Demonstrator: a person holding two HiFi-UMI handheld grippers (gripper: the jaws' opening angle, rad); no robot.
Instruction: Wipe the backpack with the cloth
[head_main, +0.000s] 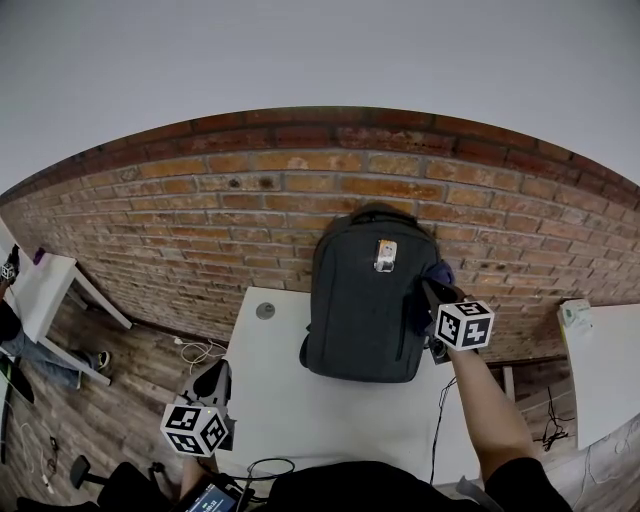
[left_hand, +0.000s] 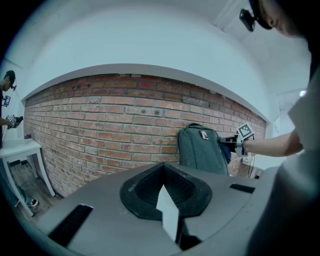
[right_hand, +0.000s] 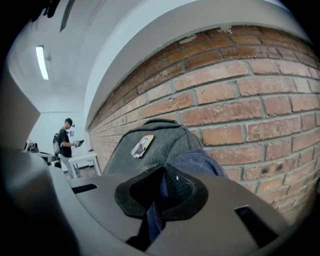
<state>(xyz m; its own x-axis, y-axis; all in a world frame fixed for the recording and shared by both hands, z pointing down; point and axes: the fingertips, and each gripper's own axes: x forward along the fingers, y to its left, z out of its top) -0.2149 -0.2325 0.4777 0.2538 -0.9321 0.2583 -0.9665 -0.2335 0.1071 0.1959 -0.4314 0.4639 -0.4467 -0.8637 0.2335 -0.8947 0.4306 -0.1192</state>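
Observation:
A dark grey backpack (head_main: 365, 300) stands upright on the white table (head_main: 300, 400), leaning on the brick wall, with a small badge (head_main: 386, 254) near its top. My right gripper (head_main: 430, 295) is at the backpack's upper right side, shut on a dark blue cloth (head_main: 437, 272) that presses against the bag. In the right gripper view the cloth (right_hand: 197, 162) bunches out of the gripper (right_hand: 160, 187) against the backpack (right_hand: 150, 145). My left gripper (head_main: 205, 395) hangs low off the table's front left corner, far from the bag. It (left_hand: 165, 187) looks shut, holding nothing.
A brick wall (head_main: 250, 190) runs behind the table. A round cable hole (head_main: 265, 311) sits at the table's back left. Other white tables stand at left (head_main: 45, 285) and right (head_main: 605, 360). Cables (head_main: 200, 350) lie on the wooden floor. A person (right_hand: 65, 137) stands far off.

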